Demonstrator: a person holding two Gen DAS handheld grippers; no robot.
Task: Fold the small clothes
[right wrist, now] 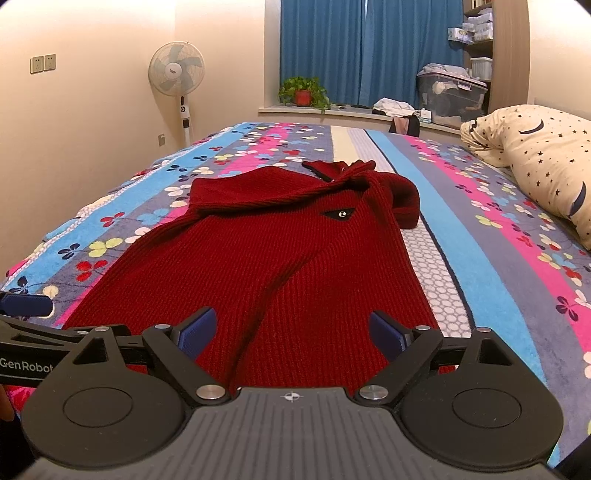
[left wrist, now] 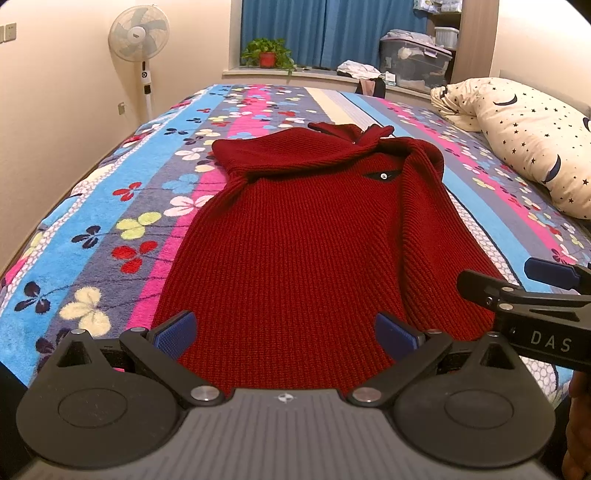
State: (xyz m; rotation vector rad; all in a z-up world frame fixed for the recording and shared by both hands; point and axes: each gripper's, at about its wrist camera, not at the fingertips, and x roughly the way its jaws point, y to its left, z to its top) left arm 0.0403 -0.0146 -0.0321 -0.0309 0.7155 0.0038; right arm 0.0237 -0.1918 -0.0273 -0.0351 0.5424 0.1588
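A red knit sweater [left wrist: 295,236] is lying flat on the flower-striped bed [left wrist: 110,229], its long axis running away from the cameras, collar toward the blue curtains [left wrist: 314,29]. Both the left tool [left wrist: 286,334] and right tool [right wrist: 291,332] are hovering wide open over its near hem, gripping nothing.

Both wrist views low, near, facing along bed; share red sweater [left wrist: 295,236].

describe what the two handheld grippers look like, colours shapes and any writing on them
Both look alike: the left gripper and right gripper have black linkage arms with silver rivets, round black discs on a ribbed grey body, and ridged blue finger pads. White lettering "DAS" marks the right one, "GenRobot" the left.
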